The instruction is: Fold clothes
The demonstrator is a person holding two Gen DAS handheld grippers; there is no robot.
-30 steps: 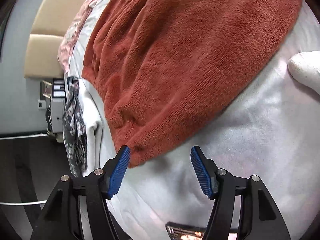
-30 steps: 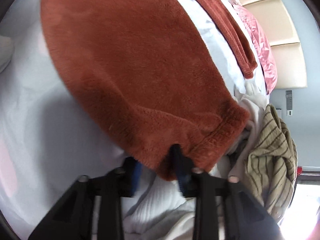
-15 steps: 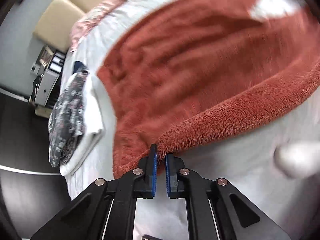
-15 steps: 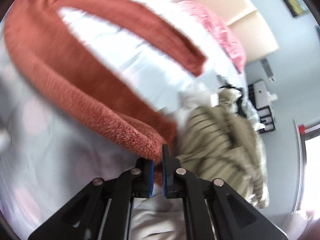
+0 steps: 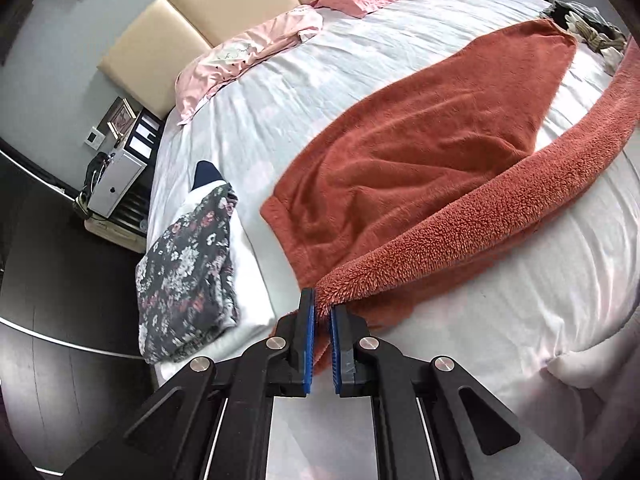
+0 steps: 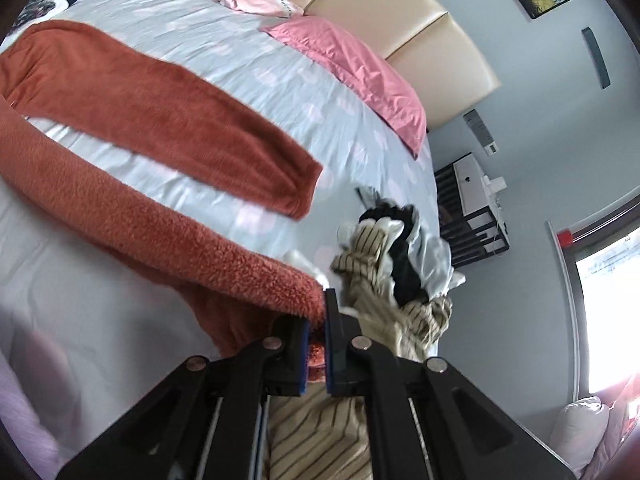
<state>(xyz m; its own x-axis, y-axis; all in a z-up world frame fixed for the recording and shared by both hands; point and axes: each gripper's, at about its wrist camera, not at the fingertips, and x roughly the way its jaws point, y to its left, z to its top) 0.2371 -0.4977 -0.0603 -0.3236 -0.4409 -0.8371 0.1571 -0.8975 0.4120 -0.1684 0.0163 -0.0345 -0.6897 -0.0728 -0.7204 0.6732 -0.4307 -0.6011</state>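
**Rust fleece lifted by two corners over the bed**

Left wrist view: the left claw [image 5: 322, 309] is pressed together on one corner of the rust fleece garment [image 5: 420, 160], its blue pads pinching the fuzzy edge. From that corner a raised band of fleece runs off to the right, held clear of the white bed [image 5: 320, 68], while the rest of the garment lies spread on the sheet beyond. A folded floral garment [image 5: 188, 272] sits near the bed's left edge, apart from the fleece.

Right wrist view: the right claw [image 6: 316, 320] is likewise closed on the opposite corner of the same fleece garment [image 6: 160, 120], with pile showing between the pads. A heap of unfolded clothes, topped by a striped shirt [image 6: 376, 280], lies just beside and under this claw.

Judged from this, the step in hand is the first fold: the near edge is up and taut between both claws. The next move calls for carrying both corners forward together, level, and laying them onto the far edge so the halves align, without snagging the striped shirt.
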